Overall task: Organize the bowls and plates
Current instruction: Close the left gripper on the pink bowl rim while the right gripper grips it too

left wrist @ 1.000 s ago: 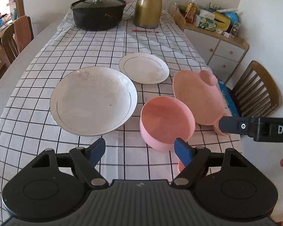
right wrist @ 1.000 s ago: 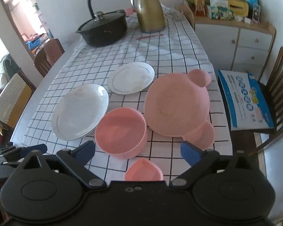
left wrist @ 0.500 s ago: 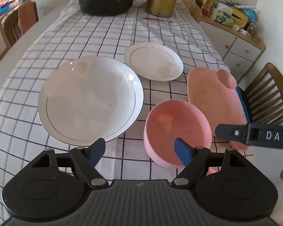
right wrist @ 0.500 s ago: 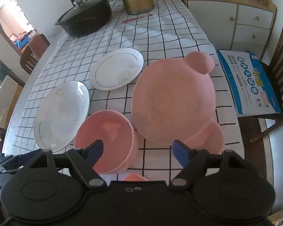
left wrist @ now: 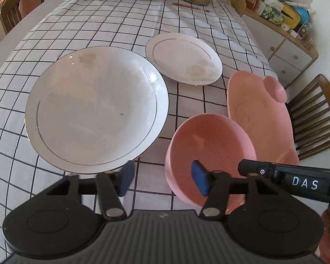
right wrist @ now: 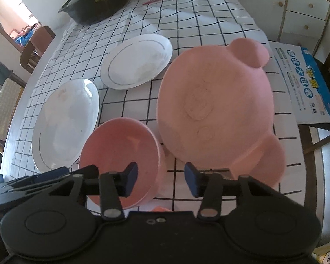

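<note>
There are two white plates, one pink bowl and one pink bear-shaped plate on the checked cloth. The big white plate (left wrist: 96,107) has a thin dark ring and sits just ahead of the left gripper (left wrist: 162,180), touching its left finger. The small white plate (left wrist: 183,58) lies farther off. The pink bowl (right wrist: 121,154) is round, deep and empty. The left gripper's right finger is inside it. The right gripper (right wrist: 160,179) has one finger inside the bowl too, with the bear-shaped plate (right wrist: 215,107) just ahead. Both jaws have just been closing and stand partly spread, pinching nothing.

two white plates (left wrist: 96,110), one pink bowl (left wrist: 209,145), one pink bear-shaped plate (right wrist: 215,107)
</note>
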A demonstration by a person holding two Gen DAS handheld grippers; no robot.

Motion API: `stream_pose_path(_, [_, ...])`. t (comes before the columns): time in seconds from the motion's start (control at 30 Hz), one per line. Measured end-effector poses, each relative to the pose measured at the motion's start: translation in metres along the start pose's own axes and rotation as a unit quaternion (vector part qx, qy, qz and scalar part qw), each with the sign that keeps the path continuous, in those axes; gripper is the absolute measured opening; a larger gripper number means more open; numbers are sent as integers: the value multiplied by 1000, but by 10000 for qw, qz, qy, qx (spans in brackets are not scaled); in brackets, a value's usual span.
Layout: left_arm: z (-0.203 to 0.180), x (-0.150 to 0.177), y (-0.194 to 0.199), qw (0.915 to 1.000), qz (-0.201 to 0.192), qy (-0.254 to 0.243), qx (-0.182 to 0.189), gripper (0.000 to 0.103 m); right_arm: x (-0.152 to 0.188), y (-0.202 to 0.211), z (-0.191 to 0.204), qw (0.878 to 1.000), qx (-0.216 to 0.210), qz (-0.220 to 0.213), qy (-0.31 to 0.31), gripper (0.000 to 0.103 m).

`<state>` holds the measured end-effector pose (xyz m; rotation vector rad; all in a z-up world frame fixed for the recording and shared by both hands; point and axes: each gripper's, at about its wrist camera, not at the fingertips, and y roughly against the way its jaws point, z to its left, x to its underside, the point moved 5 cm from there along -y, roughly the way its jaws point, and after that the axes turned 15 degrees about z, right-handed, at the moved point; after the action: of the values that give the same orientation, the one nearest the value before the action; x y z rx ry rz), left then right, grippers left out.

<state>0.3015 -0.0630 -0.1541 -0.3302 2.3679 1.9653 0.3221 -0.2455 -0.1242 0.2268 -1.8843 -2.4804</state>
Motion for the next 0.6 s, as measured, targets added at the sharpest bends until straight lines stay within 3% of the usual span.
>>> stream_pose_path(0.3, [-2, -5, -7, 9999, 73, 37, -60, 29, -2, -5, 3, 10000, 48, 48, 26, 21])
stream_pose_path(0.37, [-2, -5, -7, 9999, 62, 54, -88, 25, -2, -6, 4, 10000, 64, 63, 34, 13])
stream_pose_path(0.6, [-2, -5, -8, 10000, 80, 41, -43, 11, 0, -4, 5, 9999, 139, 21, 56, 8])
